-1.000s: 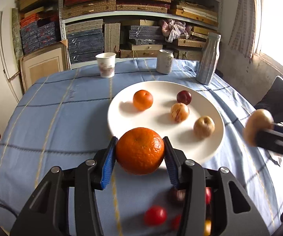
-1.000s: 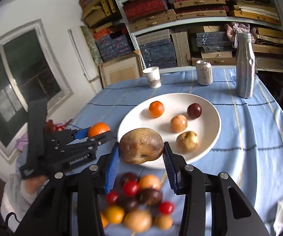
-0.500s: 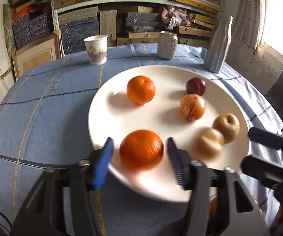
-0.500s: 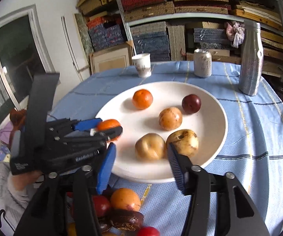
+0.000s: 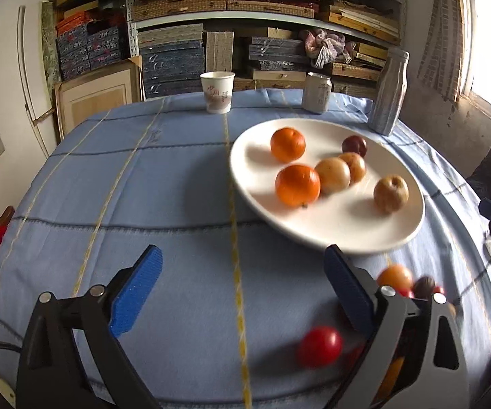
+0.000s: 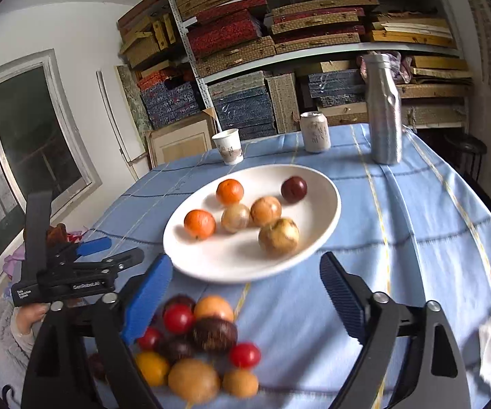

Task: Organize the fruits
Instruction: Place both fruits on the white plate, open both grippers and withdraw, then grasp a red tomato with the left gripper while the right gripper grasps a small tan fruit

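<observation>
Since 1 second ago: both fruits let go onto the white plate [image 5: 374,235], both claws drawn back toward the near edge of the tabletop [image 5: 143,184].

Left claw [image 5: 242,286]: blue pads spreading apart, nothing between them, only blue cloth beneath. Just right of it, on the plate, the released orange [image 5: 297,184] beside a second orange [image 5: 287,144], then 3 tan fruits and 1 dark plum [image 5: 354,145].

Further right, seen from the right wrist: right claw [image 6: 245,293] also opening and empty, hanging above the loose pile [image 6: 194,344] of red cherry tomatoes, small oranges, yellow fruit and dark purple ones, all near the plate's front rim.

Handling, by judgement: pile fruit round, smooth, light, prone to rolling; tomatoes soft-skinned, so a gentle squeeze only. Best hold across the widest middle, pads on opposite sides, 1 fruit at a time, starting with the top-lying orange fruit [image 6: 214,308] or dark one [image 6: 214,334].
</observation>
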Motion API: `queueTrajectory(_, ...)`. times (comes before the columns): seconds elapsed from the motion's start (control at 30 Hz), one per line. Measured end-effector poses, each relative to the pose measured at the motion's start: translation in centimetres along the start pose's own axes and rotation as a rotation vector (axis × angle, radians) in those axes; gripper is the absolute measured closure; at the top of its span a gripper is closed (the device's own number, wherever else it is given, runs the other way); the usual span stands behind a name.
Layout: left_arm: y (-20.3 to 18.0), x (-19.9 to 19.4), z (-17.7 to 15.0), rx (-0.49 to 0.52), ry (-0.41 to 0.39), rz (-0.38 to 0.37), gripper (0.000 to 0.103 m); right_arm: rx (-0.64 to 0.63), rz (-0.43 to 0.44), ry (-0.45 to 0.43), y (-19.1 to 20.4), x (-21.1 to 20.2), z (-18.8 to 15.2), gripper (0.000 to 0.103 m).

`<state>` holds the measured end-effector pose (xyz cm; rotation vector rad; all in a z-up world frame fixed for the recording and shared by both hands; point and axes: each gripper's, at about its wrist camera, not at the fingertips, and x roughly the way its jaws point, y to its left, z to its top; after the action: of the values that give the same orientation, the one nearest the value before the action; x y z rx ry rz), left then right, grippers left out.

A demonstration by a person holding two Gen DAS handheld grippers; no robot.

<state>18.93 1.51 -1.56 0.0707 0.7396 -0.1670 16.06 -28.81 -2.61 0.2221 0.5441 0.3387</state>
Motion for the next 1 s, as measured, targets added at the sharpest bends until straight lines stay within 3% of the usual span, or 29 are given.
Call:
queueTrajectory(0.17, -0.6, -1.5, -2.5, 0.03, 0.023, -0.025, 0.007, 0.063, 0.006, -0.023, -0.8, -1.9, -1.8, 0.008)
queueTrajectory(0.33, -2.7, -2.0, -4.4, 0.133, 0.031, -0.001, 0.005, 0.128, 0.001, -0.027, -2.0, -2.9, -2.7, 0.007)
queueTrajectory(0.7, -3.5, -1.1, -4.7, 0.174, 0.073, 0.002, 0.005, 0.145, 0.015, -0.008, -2.4, -3.1, -3.3, 0.007)
queueTrajectory(0.87, -3.8, -0.4, -4.8, 0.181, 0.11, -0.048, 0.022, 0.146, 0.011, -0.001, -2.3, -3.0, -3.2, 0.007)
queueTrajectory(0.93, -3.3, 0.0, -4.7, 0.153, 0.131, -0.116, 0.04, 0.147, 0.009, 0.0, -2.3, -3.1, -3.2, 0.007)
queueTrajectory(1.0, -3.1, 0.1, -4.7, 0.137, 0.138, -0.138, 0.04, 0.147, 0.011, 0.0, -2.3, -3.1, -3.2, 0.007)
